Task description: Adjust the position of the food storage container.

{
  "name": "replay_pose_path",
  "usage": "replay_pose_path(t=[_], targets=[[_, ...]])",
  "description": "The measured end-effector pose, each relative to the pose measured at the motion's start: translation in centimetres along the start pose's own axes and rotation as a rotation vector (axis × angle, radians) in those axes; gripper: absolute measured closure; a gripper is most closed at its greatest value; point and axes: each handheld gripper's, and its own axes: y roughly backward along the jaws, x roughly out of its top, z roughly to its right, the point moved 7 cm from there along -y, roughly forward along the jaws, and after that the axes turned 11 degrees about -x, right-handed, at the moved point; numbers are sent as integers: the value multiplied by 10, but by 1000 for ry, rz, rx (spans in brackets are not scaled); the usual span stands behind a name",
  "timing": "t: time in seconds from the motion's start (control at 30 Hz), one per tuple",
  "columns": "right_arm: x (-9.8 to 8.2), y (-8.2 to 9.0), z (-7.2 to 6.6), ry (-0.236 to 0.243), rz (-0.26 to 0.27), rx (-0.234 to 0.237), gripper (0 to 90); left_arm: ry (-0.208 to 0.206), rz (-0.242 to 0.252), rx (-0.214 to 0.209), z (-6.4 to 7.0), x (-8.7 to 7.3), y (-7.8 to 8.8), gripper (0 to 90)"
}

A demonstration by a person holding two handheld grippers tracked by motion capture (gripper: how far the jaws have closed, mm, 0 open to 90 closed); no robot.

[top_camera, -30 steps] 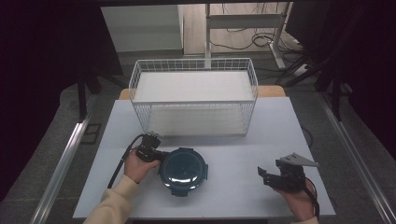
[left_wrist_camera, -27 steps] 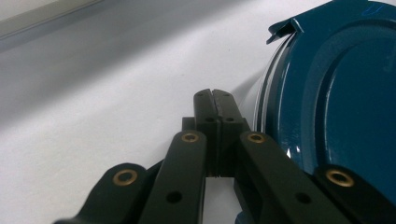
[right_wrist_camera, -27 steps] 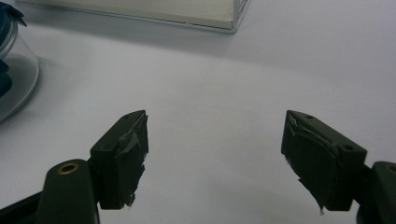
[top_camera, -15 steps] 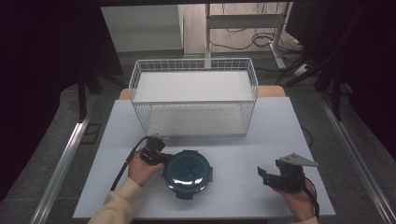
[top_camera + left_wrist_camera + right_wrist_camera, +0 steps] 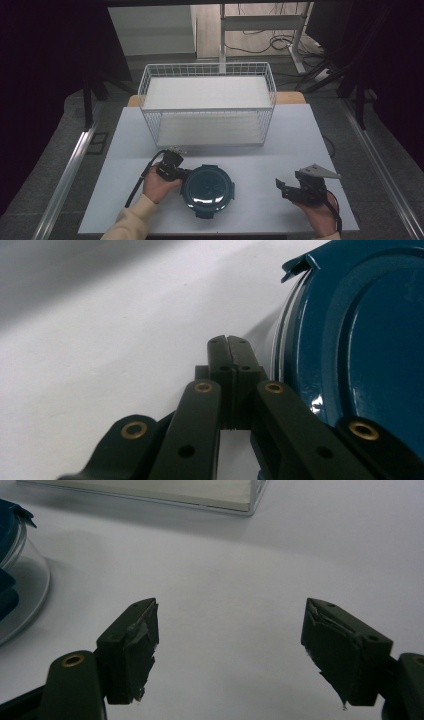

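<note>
A round container with a dark teal lid [image 5: 207, 190] sits on the white table [image 5: 300, 140] near its front edge. My left gripper [image 5: 183, 175] lies low at the container's left rim. In the left gripper view its jaws are shut with nothing between them [image 5: 228, 347], right beside the lid's edge [image 5: 360, 340]. My right gripper [image 5: 281, 187] rests at the front right, well apart from the container. Its jaws stand open over bare table [image 5: 230, 605] with nothing between them. The container's clear wall [image 5: 20, 585] shows at the left edge of the right gripper view.
A white wire basket [image 5: 207, 70] stands across the back middle of the table, and its base [image 5: 150, 492] shows at the top of the right gripper view. Black cables trail from both grippers. Dark floor and metal rails flank the table.
My left gripper has slid a little to the right and nearer, and the teal container has shifted right with it. The right gripper has stayed put.
</note>
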Motion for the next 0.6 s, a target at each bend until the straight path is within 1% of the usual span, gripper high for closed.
replay_pose_path(t=[0.07,0.13,0.2,0.23,0.3,0.37,0.47,0.5,0.53,0.57,0.6], targets=[[0,0,1,-2,0,-2,233,0,2,-5,0,0,-1,900],[0,0,1,-4,0,-2,233,-19,11,2,0,1,0,900],[0,0,1,-5,1,-1,233,-42,45,8,0,3,4,900],[0,1,1,-4,3,-1,233,-42,82,20,0,5,7,900],[2,2,0,-3,9,8,233,-54,106,44,-4,7,15,900],[3,3,-2,5,18,12,233,-52,140,60,-5,8,25,898],[4,4,-6,17,23,25,233,-66,161,65,-1,4,40,812],[4,4,-6,15,21,30,233,-66,166,67,0,3,44,769],[4,3,-7,20,22,31,233,-59,166,56,3,0,48,704],[4,3,-7,21,21,34,233,-50,166,39,6,-3,51,616],[5,3,-8,23,21,37,233,-46,171,42,8,-7,55,535]])
